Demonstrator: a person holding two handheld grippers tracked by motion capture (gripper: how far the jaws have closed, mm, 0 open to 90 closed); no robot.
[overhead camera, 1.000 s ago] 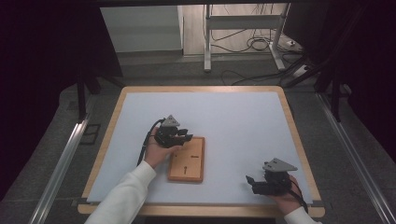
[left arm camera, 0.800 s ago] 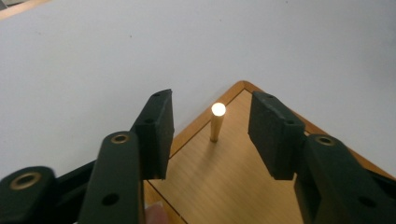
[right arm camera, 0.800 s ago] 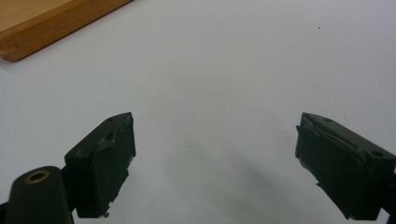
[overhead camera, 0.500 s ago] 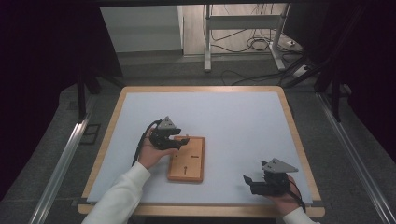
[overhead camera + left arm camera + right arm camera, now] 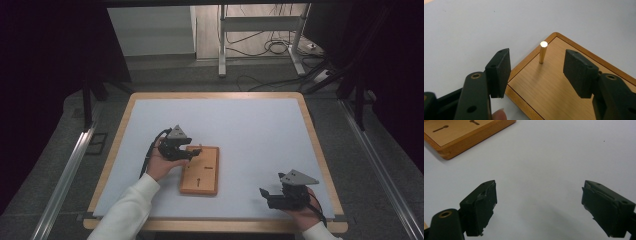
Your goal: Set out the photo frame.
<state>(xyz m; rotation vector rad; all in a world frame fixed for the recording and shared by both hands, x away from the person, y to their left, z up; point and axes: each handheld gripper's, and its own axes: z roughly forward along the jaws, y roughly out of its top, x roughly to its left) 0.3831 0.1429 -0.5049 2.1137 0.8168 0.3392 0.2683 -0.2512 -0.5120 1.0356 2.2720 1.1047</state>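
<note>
We are in a lab or test room: a white table (image 5: 250, 120) with a wooden rim stands between dark curtains (image 5: 45, 75), metal rails (image 5: 65, 170) run along its sides, and cables (image 5: 272, 47) lie loose by a metal stand (image 5: 222, 40) behind.

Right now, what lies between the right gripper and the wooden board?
Nothing: the right gripper view shows only bare white table surface between the right gripper and the wooden board.

high: above, facing forward-down | tool views: close, low | shared: wooden board (image 5: 200, 171)
</note>
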